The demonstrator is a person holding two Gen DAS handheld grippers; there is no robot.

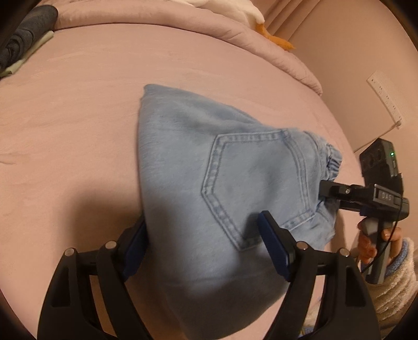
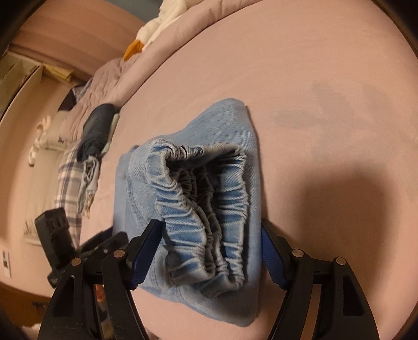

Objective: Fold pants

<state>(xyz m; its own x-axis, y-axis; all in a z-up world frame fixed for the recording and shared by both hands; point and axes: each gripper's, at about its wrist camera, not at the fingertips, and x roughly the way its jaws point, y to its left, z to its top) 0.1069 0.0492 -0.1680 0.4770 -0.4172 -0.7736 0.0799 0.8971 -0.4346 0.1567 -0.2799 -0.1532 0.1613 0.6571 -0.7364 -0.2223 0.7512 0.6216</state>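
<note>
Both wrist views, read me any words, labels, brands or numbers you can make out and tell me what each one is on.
"DAS", apparently, in raised letters that look upside down: on the black body of the right tongs, seen from the left wrist view.
White wall plate: markings too small to read.
Jeans: no label or lettering visible.
White paper on the wall: dark marks, too blurred to read.

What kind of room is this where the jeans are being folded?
Most likely a bedroom: the folded jeans lie on a bed's pink sheet, a rumpled pink comforter is pushed to the far edge, and more folded clothes sit at the side.
</note>
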